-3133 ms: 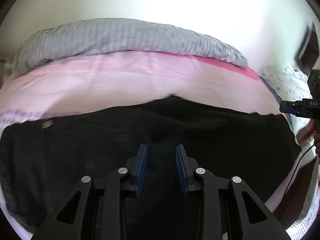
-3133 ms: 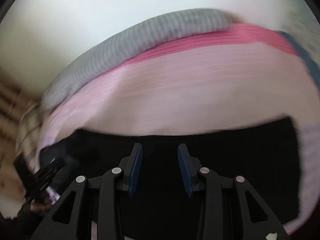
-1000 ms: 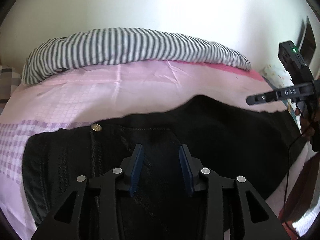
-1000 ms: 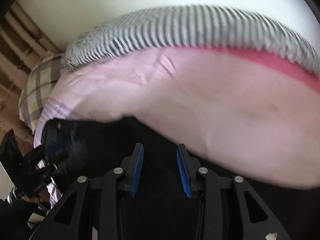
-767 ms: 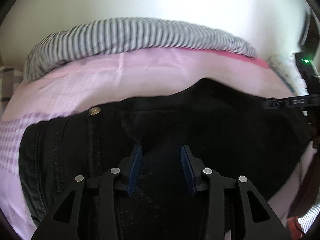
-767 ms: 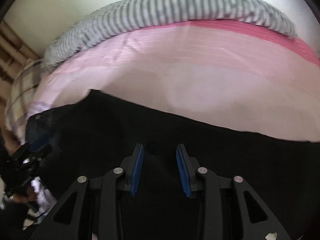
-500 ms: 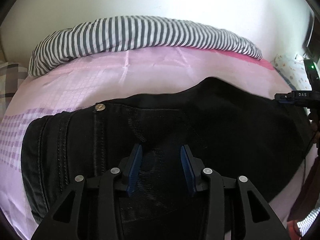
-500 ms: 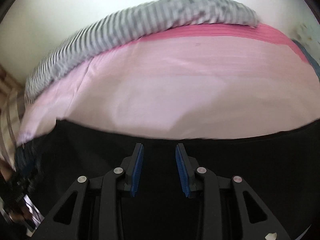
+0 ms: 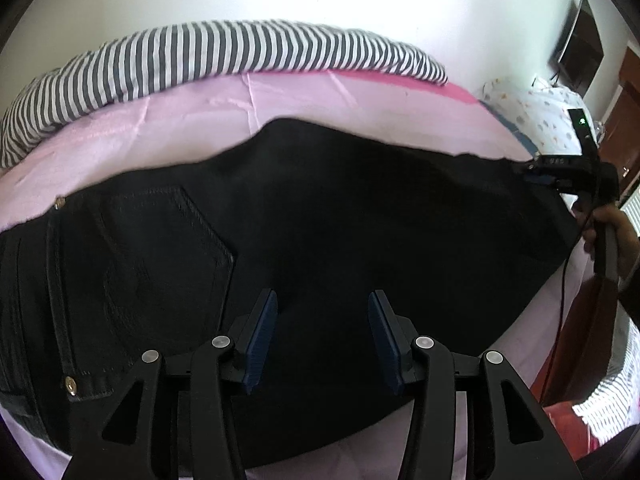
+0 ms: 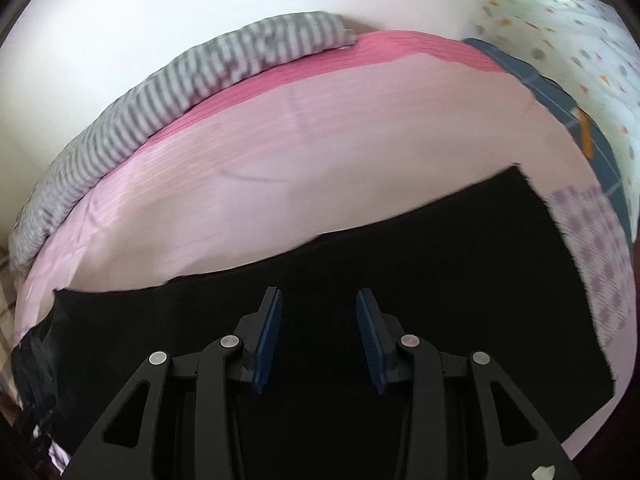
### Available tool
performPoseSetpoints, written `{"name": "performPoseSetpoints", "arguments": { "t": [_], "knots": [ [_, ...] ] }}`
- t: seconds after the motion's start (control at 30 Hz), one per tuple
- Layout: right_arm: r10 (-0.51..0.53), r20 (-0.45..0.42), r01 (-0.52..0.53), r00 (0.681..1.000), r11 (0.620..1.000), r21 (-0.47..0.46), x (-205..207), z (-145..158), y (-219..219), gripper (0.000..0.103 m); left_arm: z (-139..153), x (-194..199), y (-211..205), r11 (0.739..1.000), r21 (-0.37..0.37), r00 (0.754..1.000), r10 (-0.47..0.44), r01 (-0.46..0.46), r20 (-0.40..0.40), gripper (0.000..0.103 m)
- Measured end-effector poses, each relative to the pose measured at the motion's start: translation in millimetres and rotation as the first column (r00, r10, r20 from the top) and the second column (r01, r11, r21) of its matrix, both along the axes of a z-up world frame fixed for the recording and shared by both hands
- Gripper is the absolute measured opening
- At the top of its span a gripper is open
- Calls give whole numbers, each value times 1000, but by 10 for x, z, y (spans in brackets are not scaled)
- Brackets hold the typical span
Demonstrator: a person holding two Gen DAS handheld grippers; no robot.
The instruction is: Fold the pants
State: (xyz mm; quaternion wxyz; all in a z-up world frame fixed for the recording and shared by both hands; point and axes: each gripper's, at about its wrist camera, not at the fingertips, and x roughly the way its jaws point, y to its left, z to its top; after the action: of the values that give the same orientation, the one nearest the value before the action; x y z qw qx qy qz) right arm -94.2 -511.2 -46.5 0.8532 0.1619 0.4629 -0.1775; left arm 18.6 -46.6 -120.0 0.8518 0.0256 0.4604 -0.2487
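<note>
Black jeans (image 9: 320, 232) lie flat across a pink bed sheet (image 9: 248, 120), waistband and back pocket (image 9: 168, 248) at the left, legs running right. My left gripper (image 9: 322, 336) is open and empty, just above the seat of the jeans. My right gripper (image 10: 318, 330) is open and empty above the leg part of the jeans (image 10: 360, 280). In the left wrist view the right gripper (image 9: 560, 168) shows at the far right, by the leg ends, held by a hand.
A grey-and-white striped blanket (image 9: 200, 56) lies along the back of the bed against a white wall. A white dotted pillow (image 10: 568, 48) and a blue checked cloth (image 10: 560, 92) lie at the right end. A cable (image 9: 560, 312) hangs by the bed's right edge.
The left gripper has moved right along the jeans, so the pocket now sits at its left. The right gripper has swung right toward the leg ends. Both stayed open.
</note>
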Motion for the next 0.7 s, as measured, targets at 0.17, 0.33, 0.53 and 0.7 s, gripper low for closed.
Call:
{"name": "performPoseSetpoints", "arguments": {
  "t": [0.17, 0.33, 0.53, 0.7],
  "knots": [
    [-93, -8, 93, 996, 996, -11, -244, 0, -453, 35, -93, -33, 63, 999, 33, 1000, 24, -24, 8, 49],
    [-156, 58, 153, 986, 986, 61, -668, 196, -740, 37, -66, -89, 10, 997, 68, 999, 30, -31, 21, 49],
    [-253, 127, 224, 959, 953, 206, -1476, 284, -980, 38, 31, -144, -90, 999, 25, 1000, 19, -19, 17, 49],
    [-329, 122, 287, 936, 918, 273, -1911, 141, -1068, 38, 118, -190, -267, 1000, 6, 999, -28, 28, 32, 50]
  ]
}}
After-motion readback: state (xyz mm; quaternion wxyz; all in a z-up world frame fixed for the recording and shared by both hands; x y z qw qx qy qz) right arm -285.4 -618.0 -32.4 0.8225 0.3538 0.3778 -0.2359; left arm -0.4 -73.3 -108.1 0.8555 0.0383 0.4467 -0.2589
